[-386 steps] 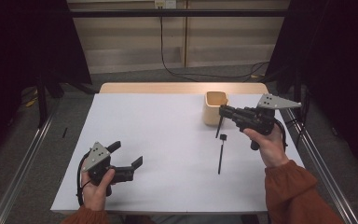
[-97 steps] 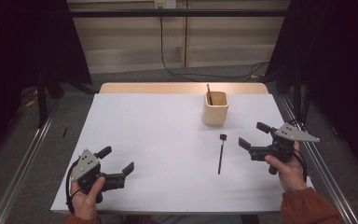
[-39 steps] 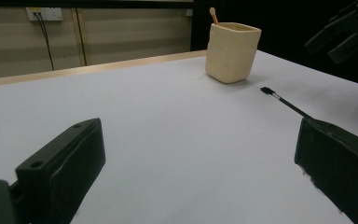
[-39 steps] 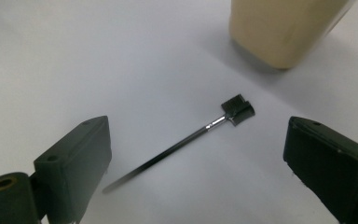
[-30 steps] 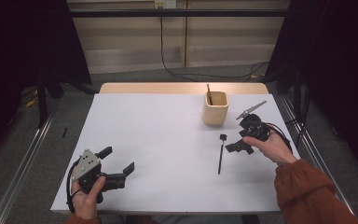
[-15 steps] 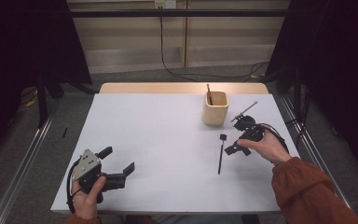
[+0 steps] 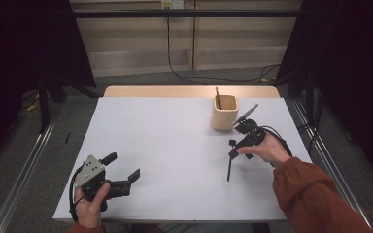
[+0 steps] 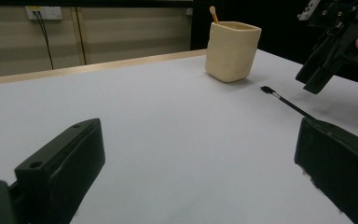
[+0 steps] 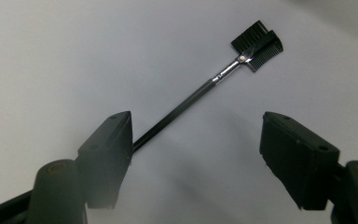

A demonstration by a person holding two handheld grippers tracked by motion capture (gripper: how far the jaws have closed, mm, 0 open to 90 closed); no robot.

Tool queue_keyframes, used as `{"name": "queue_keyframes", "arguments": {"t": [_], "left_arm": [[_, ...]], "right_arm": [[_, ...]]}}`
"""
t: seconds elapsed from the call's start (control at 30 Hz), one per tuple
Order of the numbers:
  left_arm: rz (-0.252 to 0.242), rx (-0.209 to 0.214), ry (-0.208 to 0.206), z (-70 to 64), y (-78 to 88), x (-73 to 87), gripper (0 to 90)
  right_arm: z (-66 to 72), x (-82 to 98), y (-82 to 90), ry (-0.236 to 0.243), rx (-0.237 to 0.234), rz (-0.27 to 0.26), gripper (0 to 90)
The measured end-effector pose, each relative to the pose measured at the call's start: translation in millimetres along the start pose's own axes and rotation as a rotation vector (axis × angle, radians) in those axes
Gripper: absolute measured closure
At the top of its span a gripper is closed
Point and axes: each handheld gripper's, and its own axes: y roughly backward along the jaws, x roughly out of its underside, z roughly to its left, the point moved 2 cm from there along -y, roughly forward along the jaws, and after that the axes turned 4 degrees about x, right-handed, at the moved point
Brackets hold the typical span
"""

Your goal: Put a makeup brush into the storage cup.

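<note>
White tabletop (image 7: 175, 145) | dark room | right claw (image 7: 238, 145) closing, unclenched over brush (image 9: 205, 88) | left claw (image 7: 121, 170) released

One white table (image 7: 165, 145) stands in the room. On it is one beige cup (image 7: 224, 112), and one thin stick (image 7: 217, 97) pokes up out of that cup. One slim black brush (image 9: 200, 93) with a small comb head lies flat on the tabletop. One person sits at the near edge, with two hands showing, and each hand carries one gripper, so two grippers in all: a left gripper (image 7: 124, 171) and a right gripper (image 7: 234, 148). Each gripper has two black jaws. One orange sleeve (image 7: 315, 199) covers the person's right forearm.
</note>
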Motion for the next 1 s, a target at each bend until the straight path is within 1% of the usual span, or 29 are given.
{"name": "queue_keyframes", "arguments": {"t": [0.07, 0.1, 0.13, 0.3, 0.37, 0.4, 0.5, 0.6, 0.67, 0.8, 0.93, 0.97, 1.0], "left_arm": [[0.000, 0.000, -0.001, -0.1, 0.1, 0.0, 1.6], [0.000, 0.000, 0.000, -0.1, 0.0, 0.0, 1.6], [0.001, -0.001, 0.000, 0.0, 0.0, 0.1, 1.6], [0.001, 0.001, -0.001, -0.1, 0.1, 0.1, 1.6], [0.001, 0.000, 0.000, 0.1, 0.1, 0.2, 1.6], [0.002, 0.000, 0.001, 0.2, 0.0, 0.3, 1.6], [-0.001, -0.001, -0.002, -0.2, 0.2, 0.1, 1.6], [-0.002, 0.001, -0.003, -0.7, 0.5, 0.1, 1.6], [-0.004, -0.003, -0.002, -0.6, 1.2, 0.2, 1.6], [-0.002, -0.003, 0.003, -0.3, 0.9, 0.6, 1.7], [0.002, -0.002, -0.003, -0.4, 0.4, 0.5, 1.6], [0.002, -0.002, -0.004, -0.4, 0.5, 0.5, 1.7], [0.001, -0.002, -0.005, -0.7, 0.6, 0.6, 1.7]], "right_arm": [[0.8, -1.2, -2.2, -0.001, 0.002, 0.000, 32.8], [1.0, -1.7, -3.2, -0.003, -0.006, 0.000, 34.9], [1.2, -2.4, -4.3, -0.011, -0.017, 0.003, 35.0], [0.5, -5.2, -11.5, -0.038, -0.007, 0.031, 38.7], [0.5, -6.6, -13.2, -0.034, -0.011, 0.023, 42.0], [1.1, -7.0, -14.1, -0.035, -0.016, 0.024, 41.9], [2.7, -8.6, -15.8, -0.033, -0.011, 0.030, 44.8], [4.6, -10.5, -18.0, -0.044, -0.005, 0.043, 46.8], [4.6, -11.6, -20.0, -0.040, -0.006, 0.045, 47.4], [2.8, -12.8, -23.3, -0.059, 0.003, 0.053, 51.9], [2.0, -14.7, -25.9, -0.080, 0.003, 0.057, 53.9], [2.1, -15.0, -26.7, -0.081, 0.006, 0.062, 53.8], [1.9, -15.2, -28.0, -0.072, 0.007, 0.063, 53.4]]}}
